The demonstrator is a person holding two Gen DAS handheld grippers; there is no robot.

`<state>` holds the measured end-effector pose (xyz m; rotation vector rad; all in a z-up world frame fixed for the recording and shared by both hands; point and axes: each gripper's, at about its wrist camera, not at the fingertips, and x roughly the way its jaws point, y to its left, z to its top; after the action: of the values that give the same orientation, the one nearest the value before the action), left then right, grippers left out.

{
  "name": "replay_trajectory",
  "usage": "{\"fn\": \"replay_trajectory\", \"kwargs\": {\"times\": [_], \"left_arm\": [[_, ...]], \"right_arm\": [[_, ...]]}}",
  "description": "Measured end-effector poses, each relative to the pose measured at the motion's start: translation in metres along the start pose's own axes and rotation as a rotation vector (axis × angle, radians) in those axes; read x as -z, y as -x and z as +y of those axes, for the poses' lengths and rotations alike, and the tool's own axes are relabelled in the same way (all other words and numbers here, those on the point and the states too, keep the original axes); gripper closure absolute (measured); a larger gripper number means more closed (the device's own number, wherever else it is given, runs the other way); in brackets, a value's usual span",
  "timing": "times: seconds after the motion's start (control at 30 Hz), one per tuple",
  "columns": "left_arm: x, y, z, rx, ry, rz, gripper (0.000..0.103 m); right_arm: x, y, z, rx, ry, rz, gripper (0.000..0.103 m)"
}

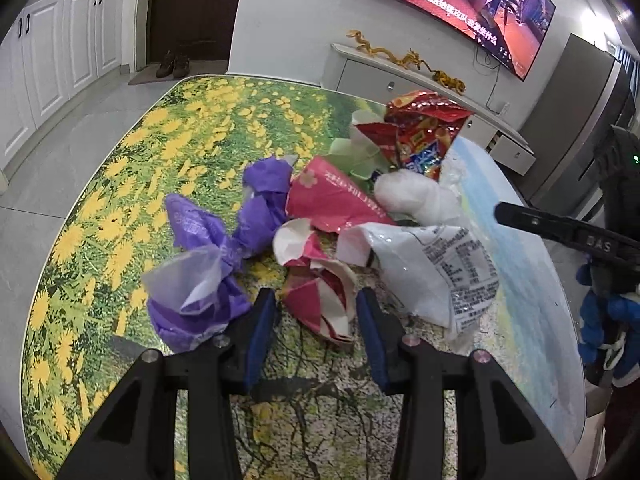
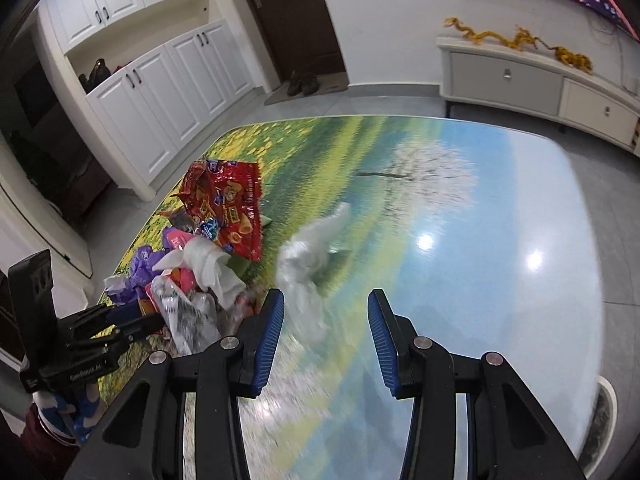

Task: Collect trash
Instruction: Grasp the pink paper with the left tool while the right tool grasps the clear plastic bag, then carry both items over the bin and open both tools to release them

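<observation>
A heap of trash lies on the table [image 1: 120, 200]: a purple plastic bag [image 1: 212, 264], a pink wrapper [image 1: 336, 196], a red snack bag [image 1: 424, 128], white tissue [image 1: 412, 196] and a white printed packet [image 1: 440, 272]. My left gripper [image 1: 316, 312] is open, low over the heap's near edge. A crumpled pink-and-white wrapper [image 1: 320, 300] lies between its fingertips, with a slight gap at the left pad. My right gripper [image 2: 326, 312] is open and holds nothing. Blurred clear plastic [image 2: 304, 264] lies just beyond its left finger, and the red snack bag [image 2: 228, 208] is farther left.
The table [image 2: 480, 240] carries a glossy landscape print with bare surface right of the heap. The left gripper's body [image 2: 80, 340] shows at the lower left. Around the table are grey floor tiles, white cupboards [image 2: 160, 92], a low cabinet [image 2: 520, 80] and a wall screen [image 1: 460, 4].
</observation>
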<state>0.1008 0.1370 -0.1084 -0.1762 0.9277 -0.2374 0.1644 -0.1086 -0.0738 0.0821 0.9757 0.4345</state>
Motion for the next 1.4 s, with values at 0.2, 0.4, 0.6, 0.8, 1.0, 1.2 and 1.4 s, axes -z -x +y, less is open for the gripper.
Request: {"fn": "replay_trajectory", "kwargs": {"times": [0.2, 0.4, 0.6, 0.8, 1.0, 1.2, 1.4], "left_arm": [[-0.004, -0.005, -0.004, -0.002, -0.018, -0.001, 0.064], [-0.004, -0.006, -0.009, -0.001, -0.025, -0.009, 0.066], [0.000, -0.001, -0.016, 0.006, -0.026, -0.010, 0.079], [0.012, 0.015, -0.019, 0.013, -0.003, -0.028, 0.080], [0.023, 0.048, -0.027, 0.006, 0.004, -0.065, 0.081], [0.028, 0.075, -0.047, 0.027, -0.028, -0.093, 0.081], [0.022, 0.081, -0.091, 0.096, -0.094, -0.094, 0.081]], "right_arm": [[-0.013, -0.033, 0.006, 0.003, 0.028, 0.039, 0.060], [-0.012, -0.047, 0.002, -0.002, 0.027, 0.061, 0.066], [-0.004, -0.036, 0.001, -0.029, 0.032, 0.042, 0.086], [0.016, -0.007, 0.001, -0.030, 0.037, 0.017, 0.087], [0.039, 0.025, -0.002, -0.025, 0.032, -0.006, 0.087], [0.062, 0.061, -0.015, -0.015, 0.009, -0.042, 0.087], [0.079, 0.090, -0.037, 0.025, -0.029, -0.083, 0.087]]}}
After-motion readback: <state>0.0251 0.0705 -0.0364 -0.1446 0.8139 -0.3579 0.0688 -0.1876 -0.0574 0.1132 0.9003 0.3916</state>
